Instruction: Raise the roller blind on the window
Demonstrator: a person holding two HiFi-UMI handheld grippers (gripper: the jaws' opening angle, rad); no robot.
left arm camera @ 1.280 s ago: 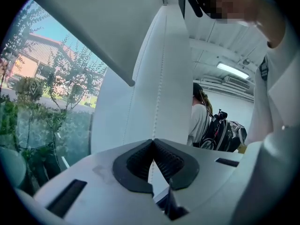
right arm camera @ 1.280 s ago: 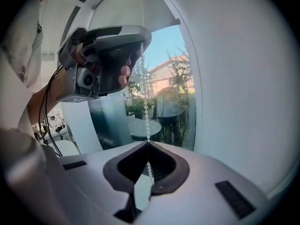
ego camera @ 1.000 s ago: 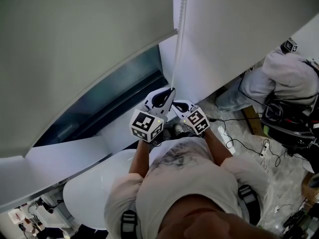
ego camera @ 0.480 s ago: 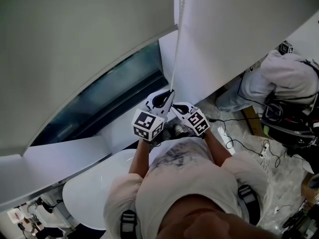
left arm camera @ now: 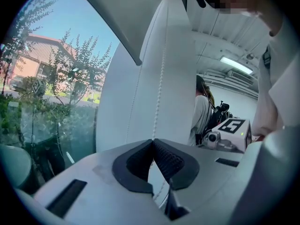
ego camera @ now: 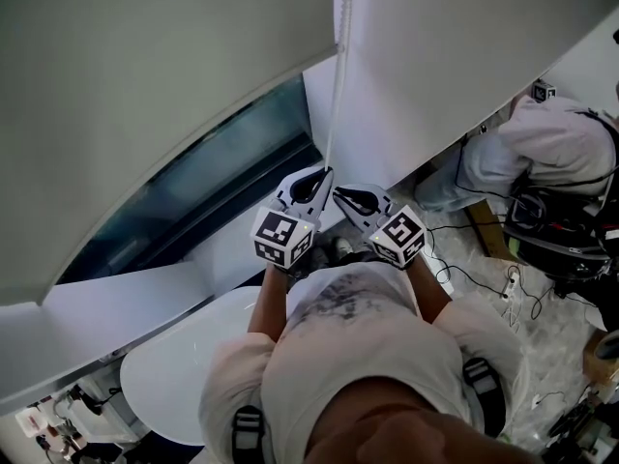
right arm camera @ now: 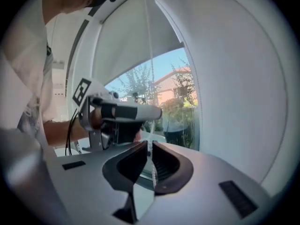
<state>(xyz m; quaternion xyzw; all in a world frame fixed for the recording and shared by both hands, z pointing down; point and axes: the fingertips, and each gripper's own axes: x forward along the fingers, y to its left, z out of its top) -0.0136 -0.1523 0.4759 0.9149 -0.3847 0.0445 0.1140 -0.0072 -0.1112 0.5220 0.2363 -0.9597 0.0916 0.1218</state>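
Blind [ego camera: 145,95] hung over most of the window [ego camera: 222,172], glass showing below its bottom edge. Bead chain [ego camera: 334,95] dropped along the window's right side. Left gripper [ego camera: 319,177] clamped on the chain, jaws together. Right gripper [ego camera: 340,193] just right of it, jaws slightly parted, chain [right arm camera: 151,78] running through the gap.

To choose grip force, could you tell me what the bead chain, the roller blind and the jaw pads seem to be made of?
Bead chain: probably plastic; small white beads, no metallic glint. Roller blind: likely fabric; matte grey, flat, no glare. Pads on the left gripper: black, ribbed, apparently rubber.
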